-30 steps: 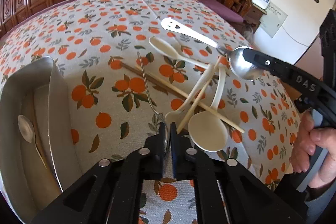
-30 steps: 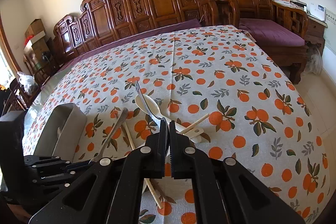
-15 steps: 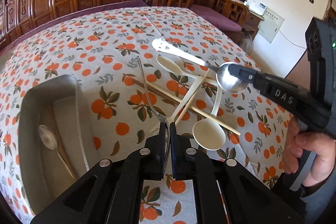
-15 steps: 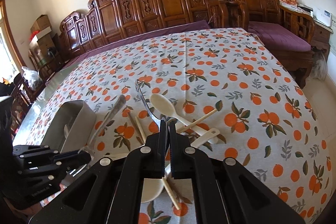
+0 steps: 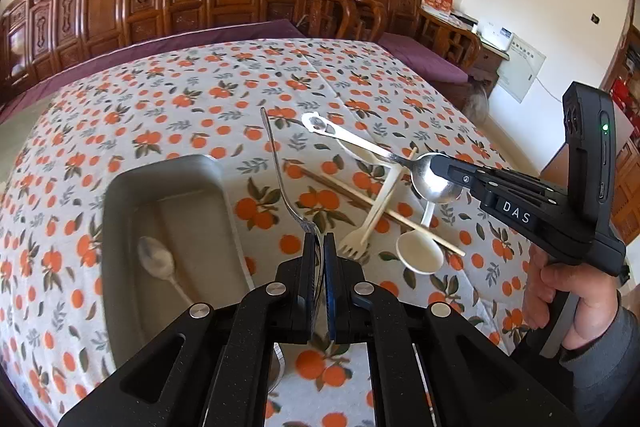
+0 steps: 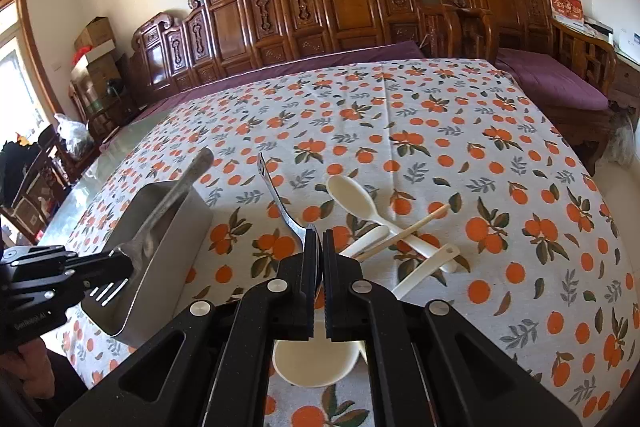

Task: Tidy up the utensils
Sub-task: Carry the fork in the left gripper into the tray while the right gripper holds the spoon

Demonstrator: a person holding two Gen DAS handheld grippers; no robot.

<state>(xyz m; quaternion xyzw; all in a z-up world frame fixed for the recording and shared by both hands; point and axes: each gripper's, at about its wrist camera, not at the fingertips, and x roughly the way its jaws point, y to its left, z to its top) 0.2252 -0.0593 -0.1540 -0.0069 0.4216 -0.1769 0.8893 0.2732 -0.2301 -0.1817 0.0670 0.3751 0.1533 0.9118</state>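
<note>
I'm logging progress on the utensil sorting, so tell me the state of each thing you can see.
Left gripper: shut on fork.
Right gripper: shut on spoon.
Fork: lifted, gripped near the tines.
Spoon: lifted, gripped by the bowl.
Tray: holds the tray spoon.
Tray spoon: lying inside.
White fork, ladle, white spoon, chopsticks: piled loose on the cloth.

1. Two metal spoons [image 5: 434,179] showed: one held aloft, one in the tray.
2. One metal fork [image 5: 280,171].
3. Three white plastic spoons [image 6: 356,201].
4. One white plastic fork [image 5: 370,223].
5. Two chopsticks [image 5: 360,197].
6. One metal tray [image 5: 120,187].
</note>
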